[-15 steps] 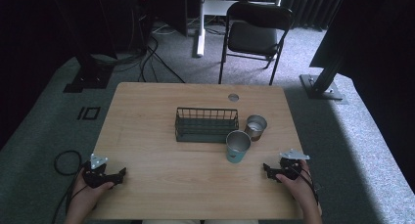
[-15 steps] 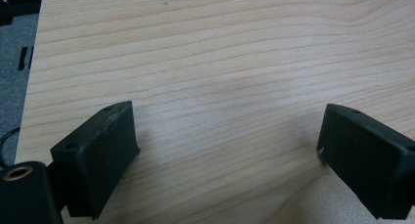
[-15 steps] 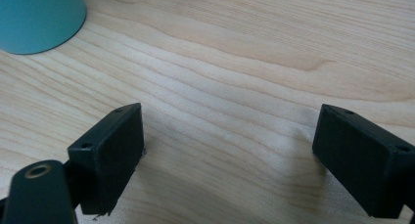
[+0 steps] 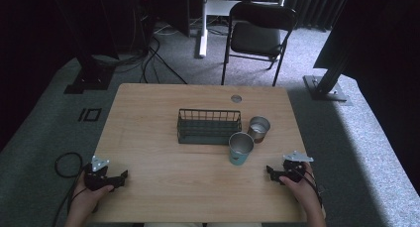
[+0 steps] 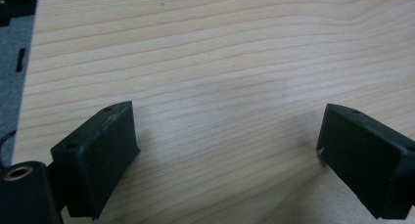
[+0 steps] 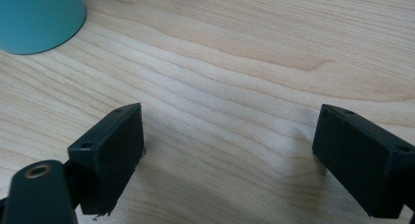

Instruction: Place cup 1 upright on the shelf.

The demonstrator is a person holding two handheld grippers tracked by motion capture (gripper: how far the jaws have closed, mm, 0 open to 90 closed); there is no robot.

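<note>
teal cup (image 4: pixel 240 147) upright, front of wire basket (image 4: pixel 209 126) | steel cup (image 4: pixel 258 128) upright (right of basket)

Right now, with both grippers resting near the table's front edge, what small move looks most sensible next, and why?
Probably ease the right gripper forward toward the teal cup. That gripper is open and empty with the cup nearest it, just ahead, upright beside the wire basket. The left gripper, also open, has bare table ahead.

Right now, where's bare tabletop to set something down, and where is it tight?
Free: the whole left side of the table, left of the wire basket; also the near strip between the left gripper and right gripper. Crowded: right of centre, where the teal cup and metal cup stand close against the basket's right end.
</note>
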